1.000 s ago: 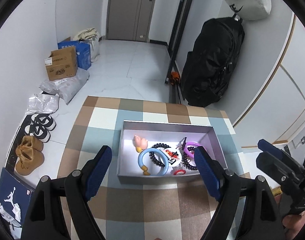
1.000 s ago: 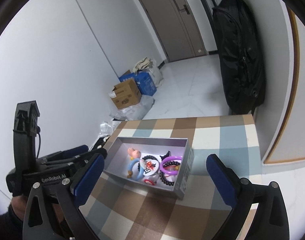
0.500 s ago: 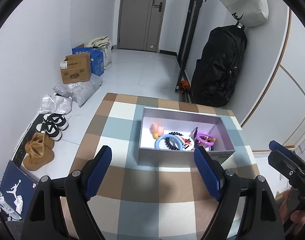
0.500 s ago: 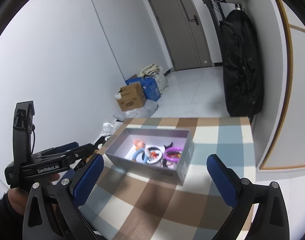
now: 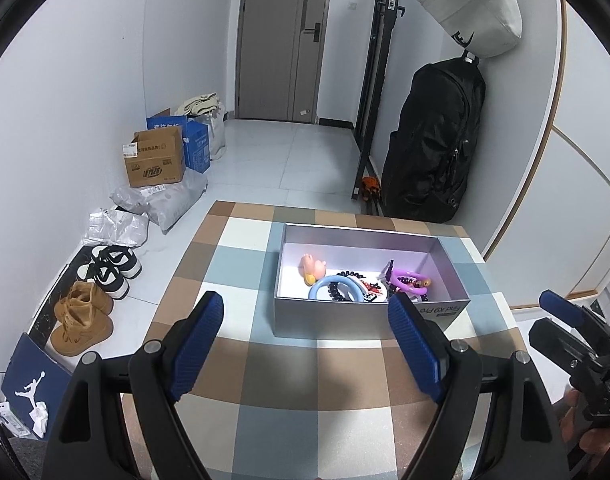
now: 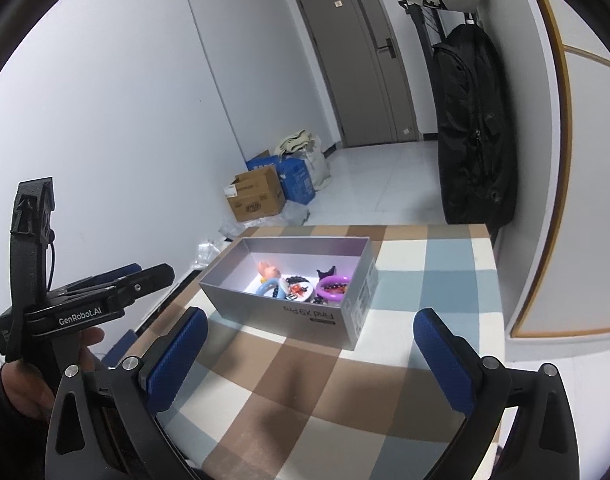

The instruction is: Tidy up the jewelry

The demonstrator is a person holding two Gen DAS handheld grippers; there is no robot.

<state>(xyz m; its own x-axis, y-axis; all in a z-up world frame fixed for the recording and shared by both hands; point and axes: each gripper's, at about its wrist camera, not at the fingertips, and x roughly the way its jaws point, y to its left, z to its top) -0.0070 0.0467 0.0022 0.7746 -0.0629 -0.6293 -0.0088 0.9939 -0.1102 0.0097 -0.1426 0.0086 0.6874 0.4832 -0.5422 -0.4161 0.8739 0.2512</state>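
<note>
The jewelry lies heaped in an open, silver-grey rectangular cardboard box (image 5: 369, 322) that stands on a table covered with a checked cloth (image 5: 265, 364) of brown, pale blue and cream squares. Inside the box, toward its left end, sits a small peach-coloured figurine (image 5: 312, 267). Just beside it a light blue plastic ring bracelet (image 5: 336, 289) rests against the near wall, overlapping a string of black beads (image 5: 347, 274). A round white piece with a red and black pattern (image 5: 372, 289) lies in the middle. At the right end is a purple plastic bracelet (image 5: 410, 283) with dark beads lying across it. The near outer wall of the box carries printed lettering that appears upside down from both cameras.

The left gripper (image 5: 305, 344) hovers above the cloth on the near side of the box, its blue ribbed pads (image 5: 199, 340) spread wide and nothing between them. The right gripper (image 6: 309, 354) is likewise held over the cloth short of the box, to its right-hand corner, pads far apart and empty. Each gripper shows at the edge of the other's view, held in a bare hand (image 6: 37, 376).

Beyond the table is a white tiled floor leading to a grey door (image 5: 285, 40). Along the left wall stand a brown cardboard carton (image 5: 155, 158), a blue carton (image 5: 195, 140), grey plastic parcels (image 5: 165, 200), black and white sneakers (image 5: 111, 268) and tan boots (image 5: 83, 320). On the right a large black bag (image 5: 433, 140) hangs under a beige bag (image 5: 471, 4).
</note>
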